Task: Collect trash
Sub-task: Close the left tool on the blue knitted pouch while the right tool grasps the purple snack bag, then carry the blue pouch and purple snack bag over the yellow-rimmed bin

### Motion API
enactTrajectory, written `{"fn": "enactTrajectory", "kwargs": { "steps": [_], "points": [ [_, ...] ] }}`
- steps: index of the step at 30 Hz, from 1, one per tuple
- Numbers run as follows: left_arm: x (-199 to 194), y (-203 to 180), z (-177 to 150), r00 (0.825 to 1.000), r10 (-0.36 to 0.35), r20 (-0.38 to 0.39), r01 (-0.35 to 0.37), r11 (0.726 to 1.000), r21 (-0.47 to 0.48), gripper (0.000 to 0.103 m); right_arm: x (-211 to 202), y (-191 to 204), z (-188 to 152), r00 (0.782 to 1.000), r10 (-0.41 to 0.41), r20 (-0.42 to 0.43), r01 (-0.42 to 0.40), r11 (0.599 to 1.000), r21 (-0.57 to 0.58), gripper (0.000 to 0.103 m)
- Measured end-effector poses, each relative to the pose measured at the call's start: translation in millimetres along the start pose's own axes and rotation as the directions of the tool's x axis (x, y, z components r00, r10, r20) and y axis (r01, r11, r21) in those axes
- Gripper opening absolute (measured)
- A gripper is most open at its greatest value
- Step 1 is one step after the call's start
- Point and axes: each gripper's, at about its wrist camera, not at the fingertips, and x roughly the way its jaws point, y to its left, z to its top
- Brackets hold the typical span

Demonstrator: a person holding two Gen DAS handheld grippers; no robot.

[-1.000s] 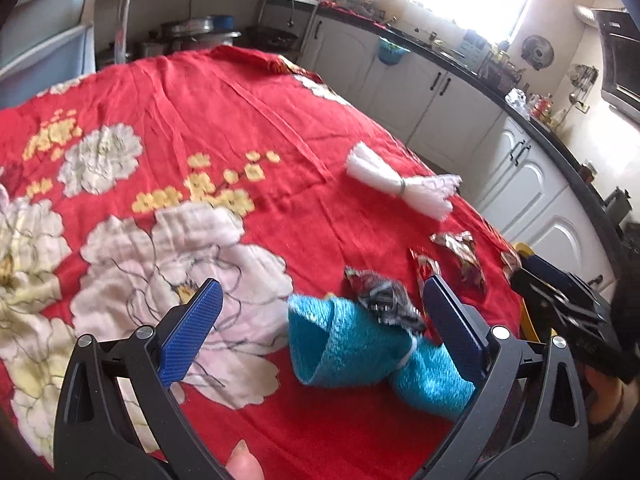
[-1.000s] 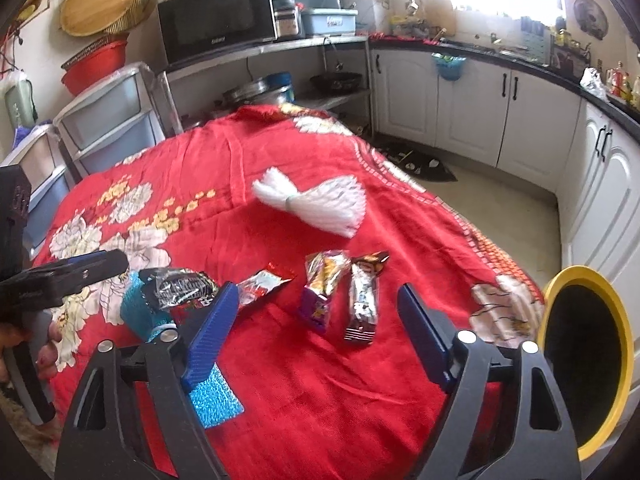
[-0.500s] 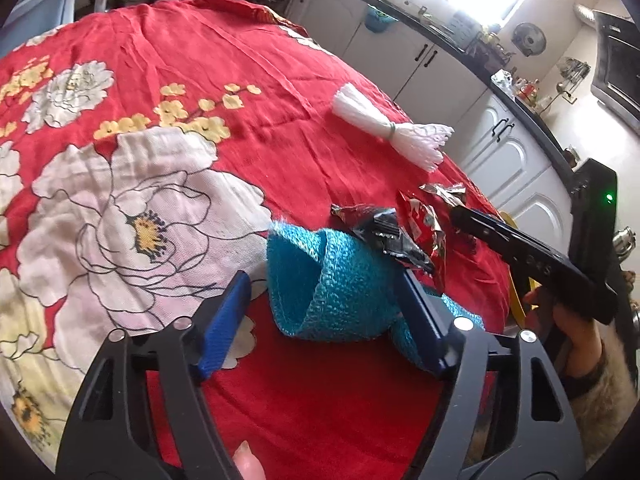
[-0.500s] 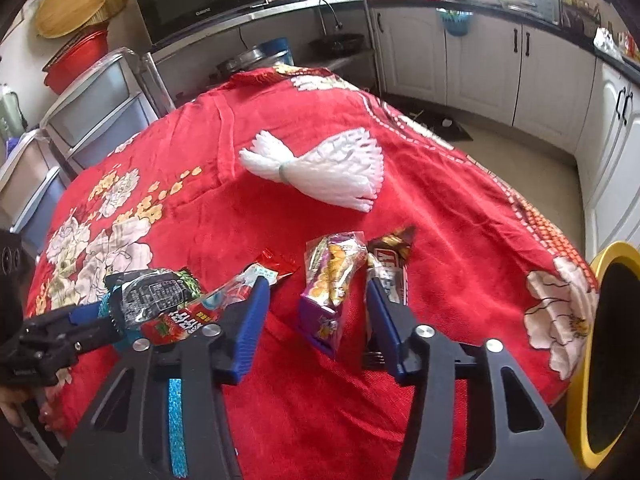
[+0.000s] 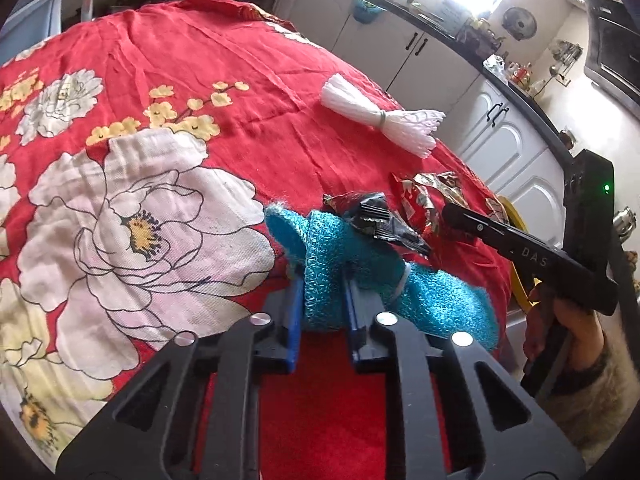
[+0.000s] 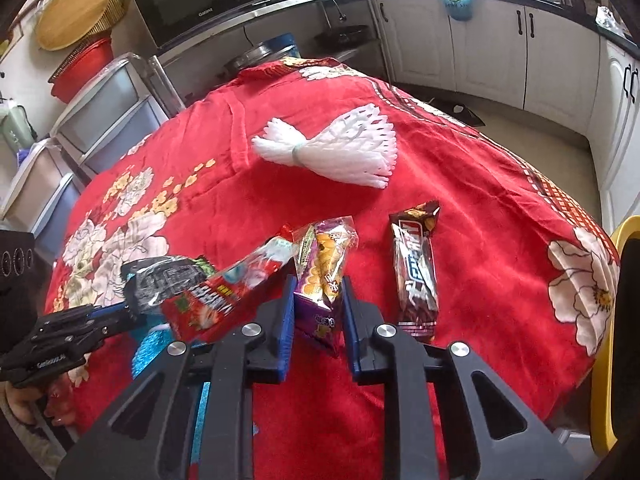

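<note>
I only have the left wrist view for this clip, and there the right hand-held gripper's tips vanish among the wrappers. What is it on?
Observer: The right hand-held gripper has a purple snack packet between its jaws. They have just been closing, and the pads now press on it.
Operator: Is any wrapper untouched on its other side?
Observer: Yes, a brown bar wrapper lies flat on the red cloth to the packet's right, apart from the gripper.
Operator: Where would the trash go?
Observer: Probably into the yellow-rimmed bin, which stands past the cloth's edge, further right. Your view shows only a sliver of its rim.
</note>
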Motion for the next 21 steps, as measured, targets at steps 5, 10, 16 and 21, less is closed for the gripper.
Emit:
{"fn": "enactTrajectory", "kwargs": {
  "steps": [5,10,16,21],
  "points": [
    [-10.9,-5.3,-1.4,1.0,0.013,0.001,-0.013,1.0,0.029,0.004,-10.6,-0.3,-4.1,1.0,0.008,0.013,-0.008,1.0,0.002,0.02],
    [-27.4,-16.9,-4.6,0.999,0.026,0.027,-0.027,0.997,0.074,0.003,-23.1,-1.6,-7.1,0.999,0.017,0.034,-0.018,1.0,0.006,0.02],
    [-46.9,-31.6,-3.6,0.997,0.035,0.074,-0.044,0.992,0.115,0.003,-36.8,-2.0,-9.3,0.998,0.032,0.055,-0.033,0.999,0.009,0.02],
    [-58.6,-47.2,0.7,0.995,0.014,0.103,-0.029,0.989,0.146,0.003,-46.8,-4.5,-11.7,0.997,0.031,0.071,-0.032,0.999,0.011,0.02]
  ]
}}
